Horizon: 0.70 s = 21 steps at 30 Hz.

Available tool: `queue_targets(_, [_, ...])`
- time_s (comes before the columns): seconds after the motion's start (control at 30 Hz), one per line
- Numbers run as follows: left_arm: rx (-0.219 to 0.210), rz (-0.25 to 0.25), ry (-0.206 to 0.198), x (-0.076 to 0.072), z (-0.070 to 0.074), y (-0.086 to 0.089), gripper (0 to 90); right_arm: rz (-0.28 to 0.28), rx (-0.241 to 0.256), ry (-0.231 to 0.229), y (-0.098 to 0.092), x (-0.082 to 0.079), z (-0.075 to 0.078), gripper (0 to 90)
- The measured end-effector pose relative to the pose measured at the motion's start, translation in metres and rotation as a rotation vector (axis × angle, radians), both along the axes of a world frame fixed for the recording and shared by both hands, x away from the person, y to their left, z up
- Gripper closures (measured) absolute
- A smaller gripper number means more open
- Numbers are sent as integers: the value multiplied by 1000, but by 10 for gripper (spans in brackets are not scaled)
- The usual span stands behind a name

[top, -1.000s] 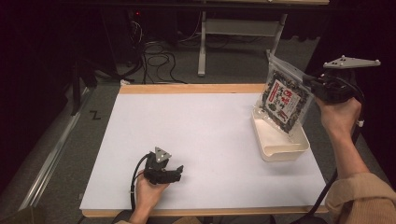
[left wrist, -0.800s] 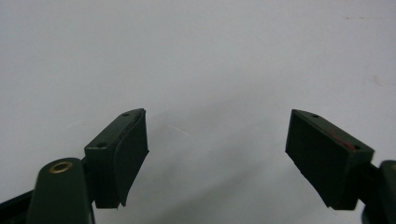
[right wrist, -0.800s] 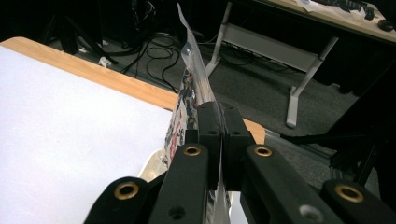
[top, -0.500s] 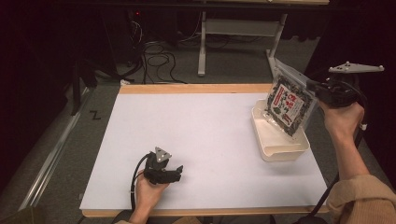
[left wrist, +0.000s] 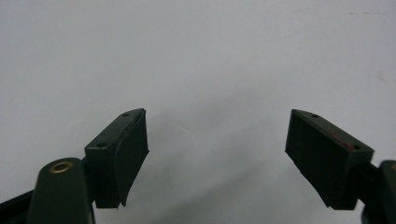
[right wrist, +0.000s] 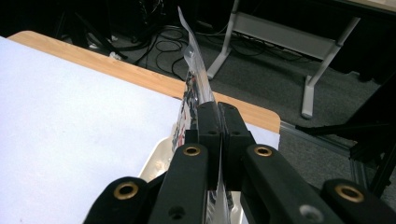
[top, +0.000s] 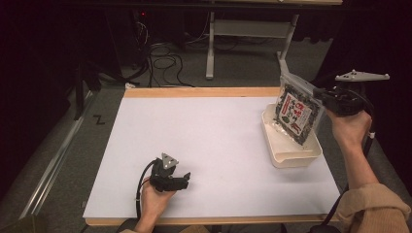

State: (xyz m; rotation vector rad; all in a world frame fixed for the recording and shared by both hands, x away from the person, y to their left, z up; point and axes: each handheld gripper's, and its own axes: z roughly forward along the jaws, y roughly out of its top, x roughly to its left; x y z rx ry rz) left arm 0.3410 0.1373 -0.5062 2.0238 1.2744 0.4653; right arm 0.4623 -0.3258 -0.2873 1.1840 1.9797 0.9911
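Dark room behind the worktop — cables on the grey floor, a pale table frame beyond the far wooden edge. White sheet covers the worktop, bare across the middle; nothing stands between my two grippers. Cream tray sits at the right edge. My right gripper holds a snack packet upright over the tray, its jaws clamped tight on the packet's clear top edge. Packet's lower end dips inside the tray; I cannot tell whether it touches the bottom. Print on the packet too small to read. My left gripper rests near the front edge, well apart from the tray — jaws spread wide, holding nothing.
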Motion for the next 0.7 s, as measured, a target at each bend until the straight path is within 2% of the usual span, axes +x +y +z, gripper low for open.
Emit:
queue_targets(0.3, [-2,2,-3,0,1,1,217,6,7,15,5,2,-4,900])
queue_targets(0.5, [-3,4,-3,0,0,1,216,9,-2,39,6,5,-15,899])
queue_targets(0.7, [0,2,-3,0,0,0,217,-5,12,53,-2,4,-23,896])
